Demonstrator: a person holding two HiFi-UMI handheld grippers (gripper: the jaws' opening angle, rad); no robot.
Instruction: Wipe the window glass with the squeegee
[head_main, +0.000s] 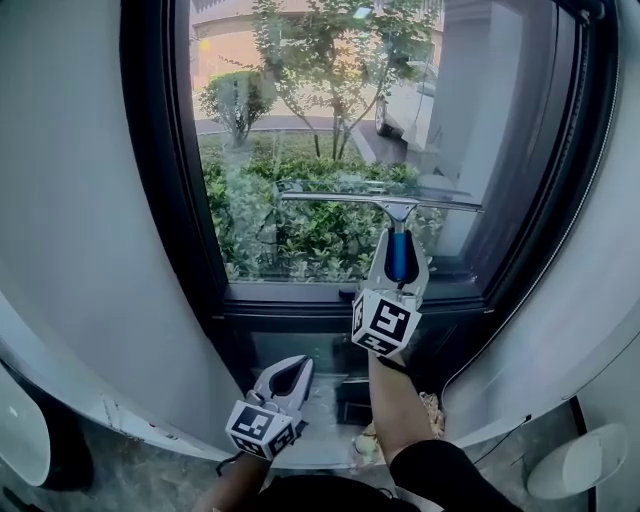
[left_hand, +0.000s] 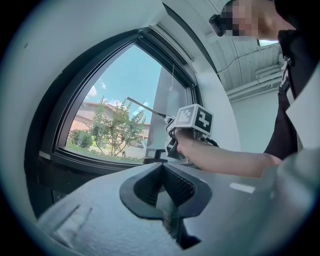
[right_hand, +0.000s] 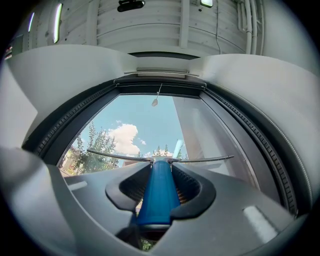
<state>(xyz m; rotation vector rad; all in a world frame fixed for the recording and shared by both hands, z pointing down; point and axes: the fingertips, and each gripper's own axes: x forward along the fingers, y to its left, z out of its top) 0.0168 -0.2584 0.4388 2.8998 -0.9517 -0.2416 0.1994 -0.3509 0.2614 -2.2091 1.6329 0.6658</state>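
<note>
The squeegee has a blue handle (head_main: 397, 256) and a thin metal blade (head_main: 380, 201) lying level against the lower middle of the window glass (head_main: 300, 120). My right gripper (head_main: 397, 250) is shut on the blue handle (right_hand: 159, 192), and the blade (right_hand: 160, 159) spreads to both sides just past its fingertips. My left gripper (head_main: 292, 368) hangs low, below the sill and left of the right forearm, shut with nothing in it. In the left gripper view the jaws (left_hand: 162, 187) meet, and the right gripper's marker cube (left_hand: 194, 119) and the blade (left_hand: 145, 107) show against the glass.
A dark window frame (head_main: 160, 150) and sill (head_main: 300, 298) surround the glass, with white walls (head_main: 70, 200) on both sides. A small pull (right_hand: 155, 101) hangs from the top of the frame. A dark box (head_main: 355, 400) sits on the floor under the window, and a round white object (head_main: 580, 460) lies at the lower right.
</note>
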